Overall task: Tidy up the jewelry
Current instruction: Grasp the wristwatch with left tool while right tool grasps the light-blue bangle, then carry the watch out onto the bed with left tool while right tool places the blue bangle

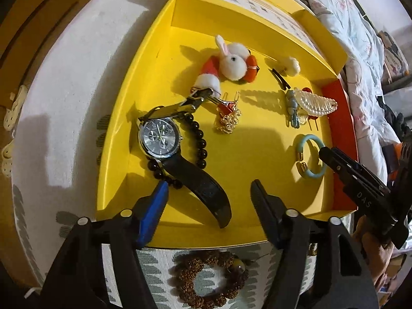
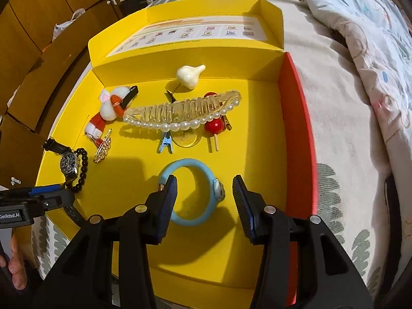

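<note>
Both tongs hang released inside the yellow box (image 2: 257, 97) on the bed: right tongs (image 2: 204, 195) astride the blue bangle (image 2: 191, 191), left tongs (image 1: 209, 200) over the watch (image 1: 161, 139); the entangled black bead bracelet (image 1: 200, 139) may drag along

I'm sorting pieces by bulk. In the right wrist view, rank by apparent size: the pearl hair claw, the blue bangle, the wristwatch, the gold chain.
1. pearl hair claw
2. blue bangle, though it lies nearest the camera, which inflates it
3. wristwatch
4. gold chain

The last two sit at the warped edge, so their order is unsure.
</note>
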`<state>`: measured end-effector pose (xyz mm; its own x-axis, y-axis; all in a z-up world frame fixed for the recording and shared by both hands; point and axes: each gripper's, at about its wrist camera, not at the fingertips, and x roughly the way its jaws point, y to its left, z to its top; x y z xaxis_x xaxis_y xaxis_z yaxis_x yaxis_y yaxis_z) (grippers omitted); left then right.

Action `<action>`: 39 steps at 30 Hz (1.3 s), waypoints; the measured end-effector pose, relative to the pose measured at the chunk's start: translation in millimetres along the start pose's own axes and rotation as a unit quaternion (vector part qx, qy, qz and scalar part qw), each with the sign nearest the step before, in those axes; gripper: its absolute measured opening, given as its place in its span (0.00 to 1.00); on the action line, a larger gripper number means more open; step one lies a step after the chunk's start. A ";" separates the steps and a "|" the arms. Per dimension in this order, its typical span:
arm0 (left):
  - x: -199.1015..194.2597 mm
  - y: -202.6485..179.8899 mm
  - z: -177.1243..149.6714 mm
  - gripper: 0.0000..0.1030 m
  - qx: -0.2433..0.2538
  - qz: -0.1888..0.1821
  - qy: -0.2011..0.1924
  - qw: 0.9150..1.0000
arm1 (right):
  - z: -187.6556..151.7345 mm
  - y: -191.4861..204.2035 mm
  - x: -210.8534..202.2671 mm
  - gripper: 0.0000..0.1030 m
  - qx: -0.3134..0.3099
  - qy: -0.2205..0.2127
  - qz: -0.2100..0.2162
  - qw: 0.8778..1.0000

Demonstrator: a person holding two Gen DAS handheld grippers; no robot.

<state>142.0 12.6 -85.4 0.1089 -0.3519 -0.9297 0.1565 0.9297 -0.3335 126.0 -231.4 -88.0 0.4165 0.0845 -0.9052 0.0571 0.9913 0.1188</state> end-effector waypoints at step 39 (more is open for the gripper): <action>-40.0 -4.2 3.9 0.09 0.007 -0.030 -0.079 0.996 | -1.5 13.1 -6.1 0.15 -0.012 -0.003 -0.028 1.000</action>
<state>140.8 22.3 -46.3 0.2525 -0.4202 -0.8716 0.1806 0.9054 -0.3842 122.8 -218.8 -81.6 0.4184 0.0277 -0.9078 0.0593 0.9966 0.0577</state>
